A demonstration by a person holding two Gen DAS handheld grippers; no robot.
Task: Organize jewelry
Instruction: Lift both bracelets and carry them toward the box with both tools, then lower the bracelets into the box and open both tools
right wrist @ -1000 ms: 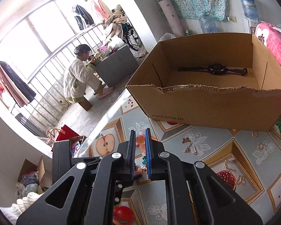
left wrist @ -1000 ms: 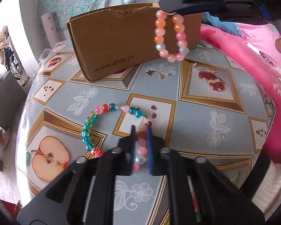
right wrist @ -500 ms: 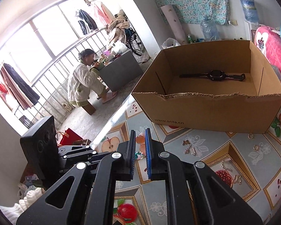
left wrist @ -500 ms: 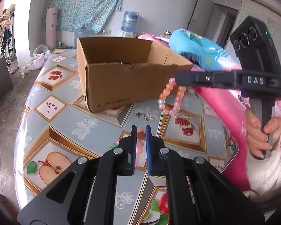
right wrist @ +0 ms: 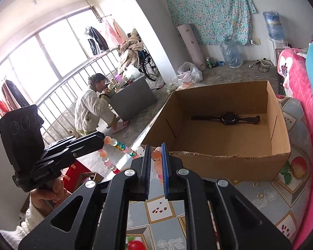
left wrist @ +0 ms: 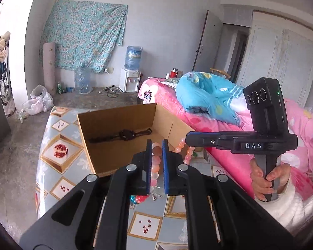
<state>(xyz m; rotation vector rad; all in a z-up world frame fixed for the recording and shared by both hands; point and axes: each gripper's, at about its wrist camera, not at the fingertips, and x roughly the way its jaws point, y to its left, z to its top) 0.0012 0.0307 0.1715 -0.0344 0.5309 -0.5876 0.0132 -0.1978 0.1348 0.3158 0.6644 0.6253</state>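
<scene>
Both tools have risen from the counter (left wrist: 52,166) to the cardboard box (right wrist: 229,162) rim. Left tool (left wrist: 155,145) pinches the multicolour bracelet (right wrist: 116,145) at the box's near-left corner; right tool (right wrist: 155,149) pinches the pink-orange bracelet (left wrist: 185,152) by the near wall. Inside the box lies a black watch (right wrist: 227,118).
</scene>
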